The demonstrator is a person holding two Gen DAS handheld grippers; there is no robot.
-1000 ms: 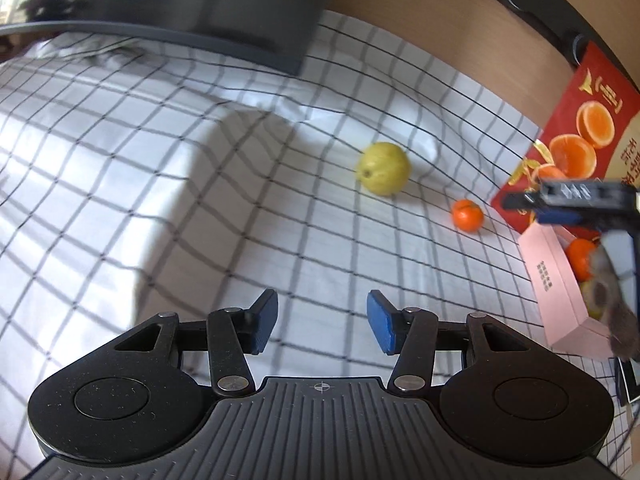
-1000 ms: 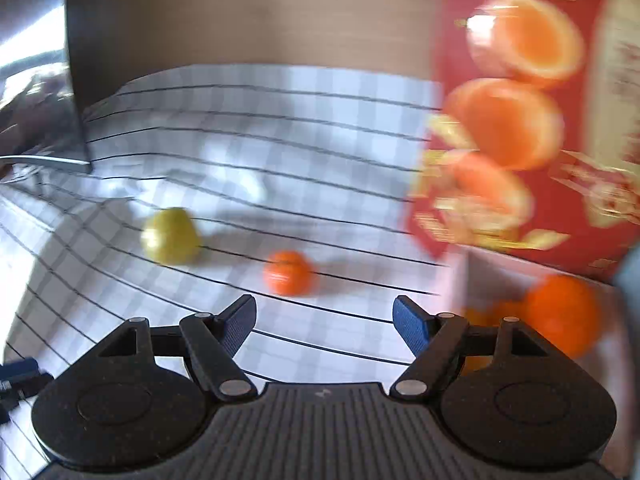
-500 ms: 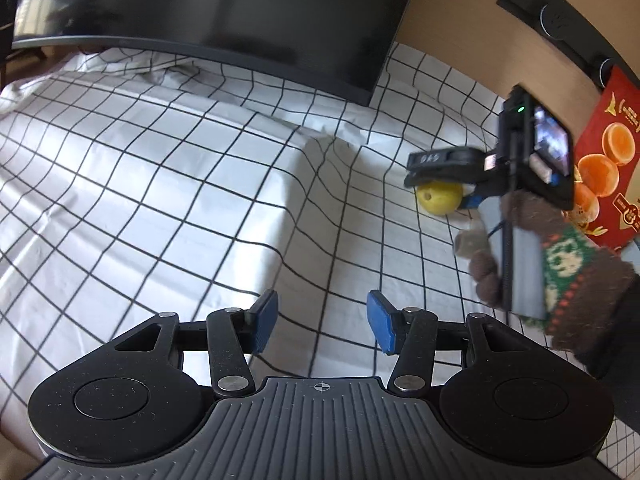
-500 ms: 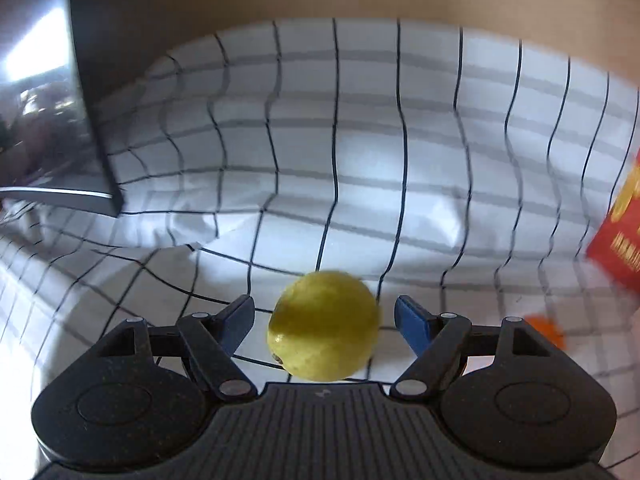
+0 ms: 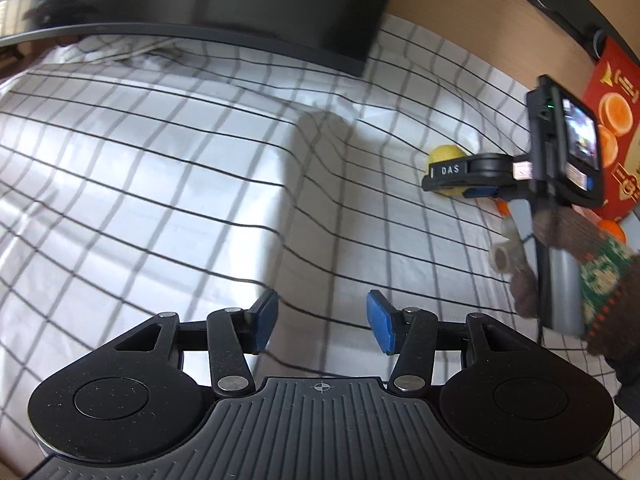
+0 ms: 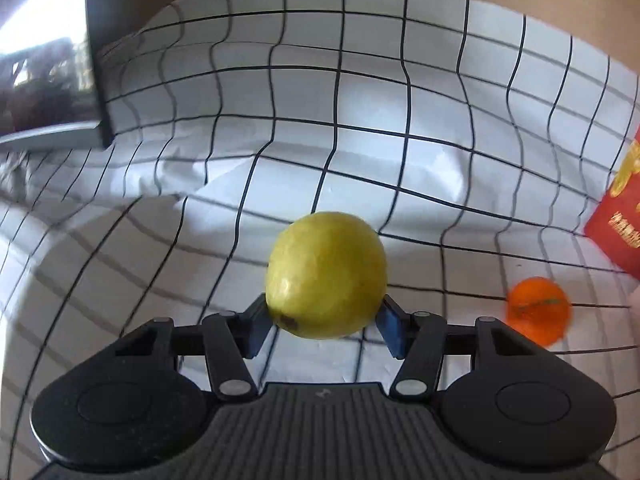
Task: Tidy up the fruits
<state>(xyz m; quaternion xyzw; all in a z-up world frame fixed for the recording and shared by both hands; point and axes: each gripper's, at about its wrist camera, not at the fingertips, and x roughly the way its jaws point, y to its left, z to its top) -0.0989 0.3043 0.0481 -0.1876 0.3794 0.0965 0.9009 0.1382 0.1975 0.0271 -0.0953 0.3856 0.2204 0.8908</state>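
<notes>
- right gripper (image 6: 325,326): jaws just closed onto the yellow fruit (image 6: 326,276), pads touching both its sides
- lift straight, it's round and may roll
- orange (image 6: 538,310) sits right of it
- left gripper (image 5: 322,322): half open, empty

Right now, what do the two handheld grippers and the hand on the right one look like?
Both grippers, left and right, are matte black with ribbed bodies, round discs, silver pivot pins and blue pads. The right gripper's side reads "DAS", with a grey handle and a small screen with a green light. The hand wears a brown knit glove with a green patterned band.
</notes>
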